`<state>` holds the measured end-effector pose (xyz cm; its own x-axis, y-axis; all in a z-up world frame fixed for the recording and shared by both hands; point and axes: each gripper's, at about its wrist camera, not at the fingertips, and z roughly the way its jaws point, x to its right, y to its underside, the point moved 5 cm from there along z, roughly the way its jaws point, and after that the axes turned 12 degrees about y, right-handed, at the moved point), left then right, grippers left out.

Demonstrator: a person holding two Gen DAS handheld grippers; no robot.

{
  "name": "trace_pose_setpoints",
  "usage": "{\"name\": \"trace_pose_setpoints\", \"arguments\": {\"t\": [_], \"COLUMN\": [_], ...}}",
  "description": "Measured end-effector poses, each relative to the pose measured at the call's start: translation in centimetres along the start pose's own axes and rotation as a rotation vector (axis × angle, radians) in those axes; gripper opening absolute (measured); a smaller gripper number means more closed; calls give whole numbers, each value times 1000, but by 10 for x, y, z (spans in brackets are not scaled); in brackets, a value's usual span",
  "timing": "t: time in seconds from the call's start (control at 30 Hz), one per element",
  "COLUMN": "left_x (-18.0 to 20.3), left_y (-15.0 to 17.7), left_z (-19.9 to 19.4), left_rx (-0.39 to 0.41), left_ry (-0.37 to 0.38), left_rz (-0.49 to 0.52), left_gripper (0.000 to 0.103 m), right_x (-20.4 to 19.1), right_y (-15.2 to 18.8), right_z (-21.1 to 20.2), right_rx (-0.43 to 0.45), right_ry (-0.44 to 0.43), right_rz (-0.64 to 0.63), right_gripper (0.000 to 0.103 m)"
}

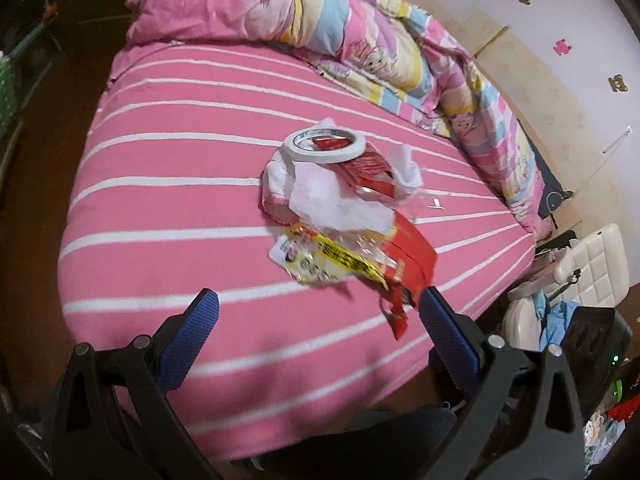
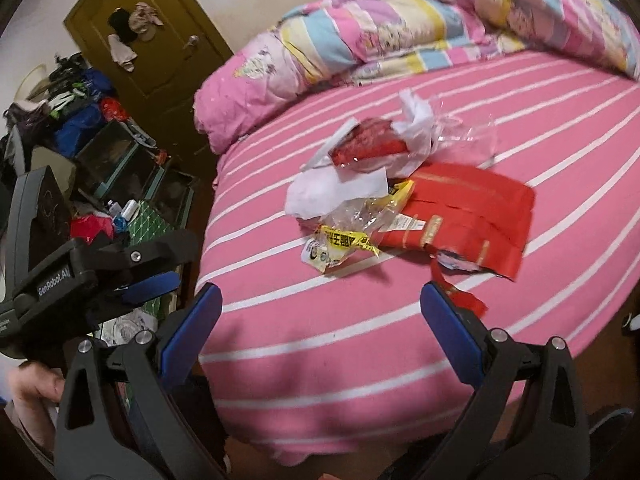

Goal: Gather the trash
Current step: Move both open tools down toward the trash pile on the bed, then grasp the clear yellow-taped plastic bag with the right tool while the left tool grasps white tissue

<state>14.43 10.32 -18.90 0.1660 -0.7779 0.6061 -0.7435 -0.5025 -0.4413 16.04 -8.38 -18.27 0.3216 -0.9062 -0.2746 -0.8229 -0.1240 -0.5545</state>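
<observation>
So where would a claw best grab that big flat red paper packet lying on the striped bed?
Probably by the torn, ragged near edge of the flat red paper packet, coming in low from the foot of the pink striped bed. That edge curls up and a loose red strip trails toward the open right claw, giving a lip to pinch. The rest lies flat on the sheet.

The tape roll [image 1: 323, 145] hides part of a red packet [image 1: 368, 170], print on the yellow wrapper [image 2: 352, 240] blurs unreadably, and the hand [image 2: 34, 390] is cut off at the frame's edge.
</observation>
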Motion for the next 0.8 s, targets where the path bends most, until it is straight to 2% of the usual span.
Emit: {"name": "trace_pose_setpoints", "arguments": {"t": [0.1, 0.27, 0.4, 0.47, 0.53, 0.67, 0.73, 0.8], "left_x": [-11, -24, -34, -39, -41, -43, -42, -41], "left_y": [-15, -40, -52, -56, -56, -54, -52, -51], "left_z": [22, 55, 75, 84, 91, 102, 102, 103], "left_rx": [-12, -14, -23, -32, -51, -66, -69, -70], "left_ry": [10, 28, 52, 65, 87, 130, 152, 163], "left_rz": [-9, -9, -27, -45, -64, -100, -103, -105], "left_gripper": [97, 97, 96, 91, 69, 65, 57, 55], "right_x": [4, 4, 4, 5, 7, 8, 9, 8], "right_y": [-9, -16, -17, -16, -15, -17, -18, -20], "right_z": [29, 66, 89, 97, 102, 107, 110, 112], "right_rx": [-19, -62, -86, -92, -93, -83, -80, -79], "right_ry": [-1, -16, -25, -14, -16, -17, -20, -18], "right_rz": [41, 78, 102, 109, 129, 150, 161, 169], "right_gripper": [94, 76, 72, 72, 72, 72, 71, 64]}}
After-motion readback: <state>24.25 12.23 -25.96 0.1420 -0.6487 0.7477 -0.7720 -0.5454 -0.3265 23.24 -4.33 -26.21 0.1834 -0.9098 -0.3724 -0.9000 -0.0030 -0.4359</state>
